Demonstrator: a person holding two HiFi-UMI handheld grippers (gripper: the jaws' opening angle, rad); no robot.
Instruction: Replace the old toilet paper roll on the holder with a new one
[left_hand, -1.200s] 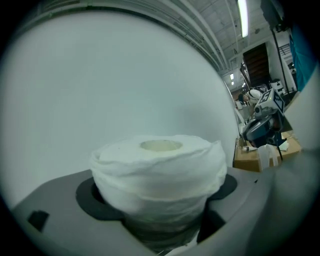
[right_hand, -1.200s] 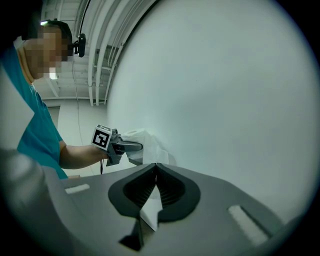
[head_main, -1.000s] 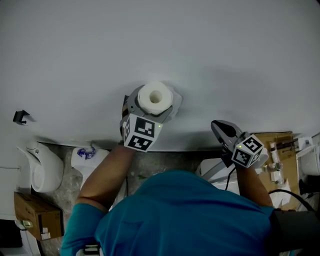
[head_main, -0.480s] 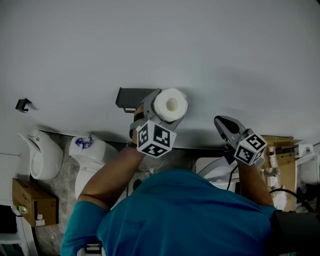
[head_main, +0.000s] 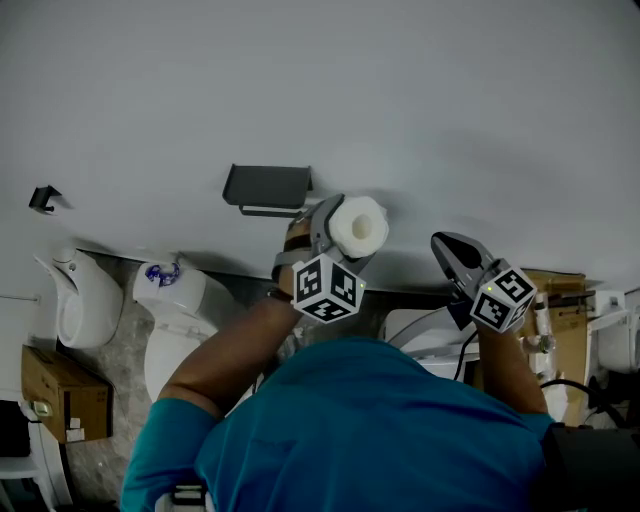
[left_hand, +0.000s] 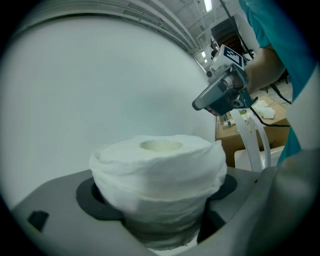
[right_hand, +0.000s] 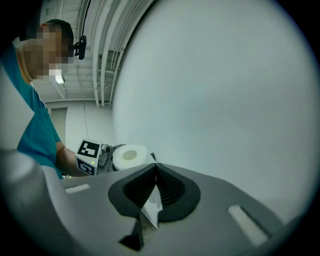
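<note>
Gripping the toilet paper roll (head_main: 360, 225) across its wound sides, your left gripper (head_main: 340, 240) has its jaws spread wide and pressed into the soft outer wraps. That grip leaves the hollow core open at the free end, which is probably why you hold it this way: the core stays clear for the holder's bar. The roll is in the air, below and to the right of the dark holder (head_main: 267, 187) on the wall (head_main: 400, 90). It is apart from the holder and not threaded on it, and the holder itself looks bare.

Your right gripper (head_main: 446, 249) is clenched shut and carries nothing I can name. A pale sliver shows where its pads meet, too small to tell paper from a glint. You keep this gripper off to the right of the roll, nose toward the wall, clear of the working hand.
</note>
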